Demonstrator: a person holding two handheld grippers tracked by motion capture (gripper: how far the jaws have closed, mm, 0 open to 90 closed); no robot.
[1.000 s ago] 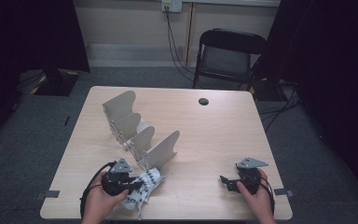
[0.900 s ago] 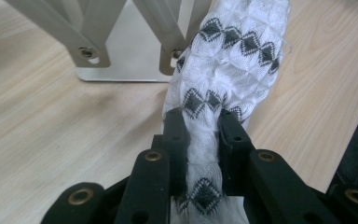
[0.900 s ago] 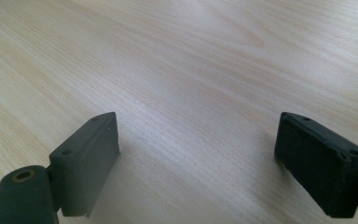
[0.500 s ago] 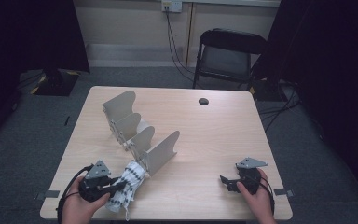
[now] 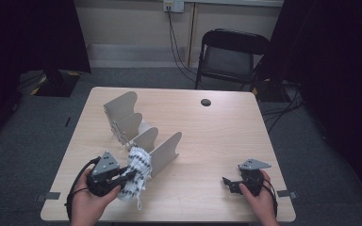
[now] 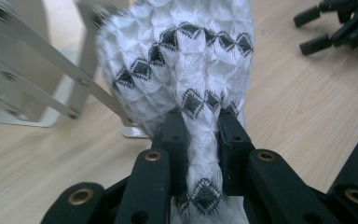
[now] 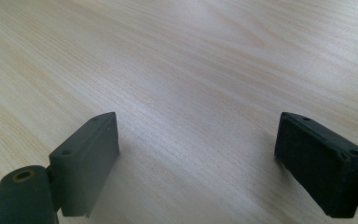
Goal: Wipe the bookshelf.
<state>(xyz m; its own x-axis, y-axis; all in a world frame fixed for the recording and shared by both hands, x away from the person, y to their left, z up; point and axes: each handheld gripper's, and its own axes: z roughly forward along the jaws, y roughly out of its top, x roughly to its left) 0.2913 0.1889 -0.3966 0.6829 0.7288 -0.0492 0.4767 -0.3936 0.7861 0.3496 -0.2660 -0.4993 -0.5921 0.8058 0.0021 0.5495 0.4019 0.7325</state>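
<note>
Left gripper (image 5: 128, 175), high view: I have its jaws pinched on a fold of the knitted cloth (image 5: 136, 169), a white piece with black diamond bands. The cloth hangs at the near-left part of the table (image 5: 217, 136), just in front of the nearest divider of the grey metal rack (image 5: 141, 136). Whether the cloth touches that divider I cannot tell.

Handling, as I judge it: the cloth is light, soft and limp — it drapes and bunches, and nothing in it can break. The knit is stretchy and may creep out of a narrow pinch, so I would hold a thick gathered fold, as here, rather than a single edge. A loose loop dangles at its lower end and could snag on the rack.

Left gripper view: the pads (image 6: 175, 140) squeeze a ridge of cloth (image 6: 186, 70) between them — a detail too small to read from above.

Right gripper (image 5: 230, 182), high view: resting low at the near-right, well apart from the cloth. Right gripper view: its jaws stand wide apart with bare tabletop (image 7: 191, 70) between them.
</note>
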